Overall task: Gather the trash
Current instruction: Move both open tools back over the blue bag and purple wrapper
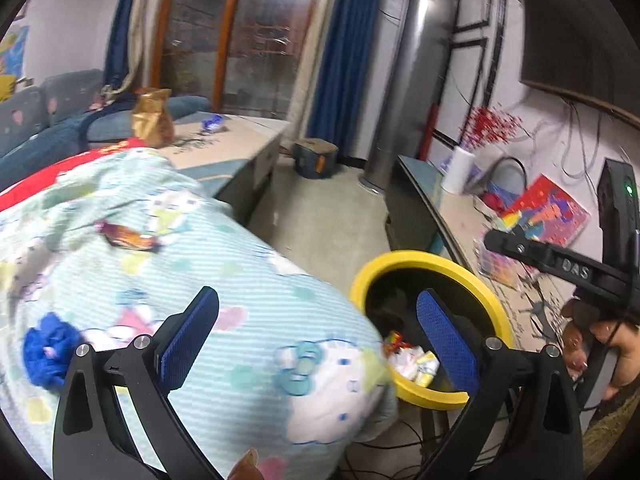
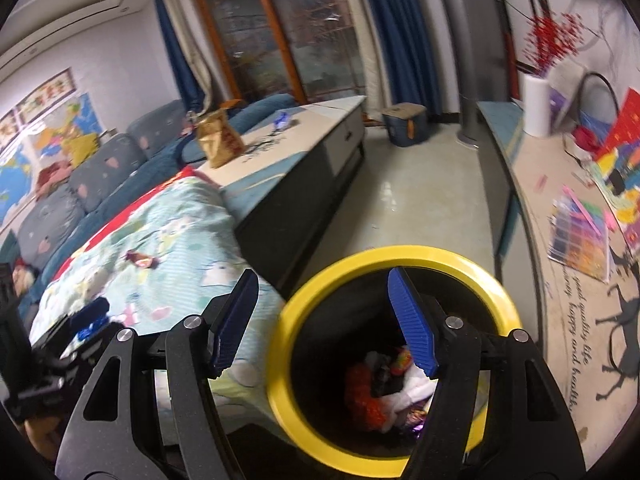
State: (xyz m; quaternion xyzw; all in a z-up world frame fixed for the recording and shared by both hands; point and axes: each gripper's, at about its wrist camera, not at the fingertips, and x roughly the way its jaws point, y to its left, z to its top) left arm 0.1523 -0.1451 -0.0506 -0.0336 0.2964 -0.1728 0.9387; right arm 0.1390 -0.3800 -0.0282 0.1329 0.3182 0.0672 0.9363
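Note:
The yellow-rimmed trash bin [image 2: 400, 254] stands on the floor beside the bed, with crumpled wrappers [image 2: 384, 384] at its bottom. My right gripper [image 2: 324, 324] hangs open above the bin's left rim, nothing between its blue pads. My left gripper [image 1: 318, 336] stands wide open and empty over the edge of the patterned blanket [image 1: 248, 280], with the bin [image 1: 432, 260] just to its right. A brown candy wrapper [image 1: 128, 236] and a blue crumpled scrap [image 1: 44, 352] lie on the blanket. The same candy wrapper [image 2: 140, 260] shows in the right wrist view.
A low table [image 2: 320, 120] behind the bed carries a gold snack bag [image 2: 220, 140] and a blue wrapper [image 2: 282, 120]. A long side counter [image 2: 560, 240] with papers and a white vase [image 2: 536, 104] runs along the right wall. A person's hand [image 1: 592, 344] shows at right.

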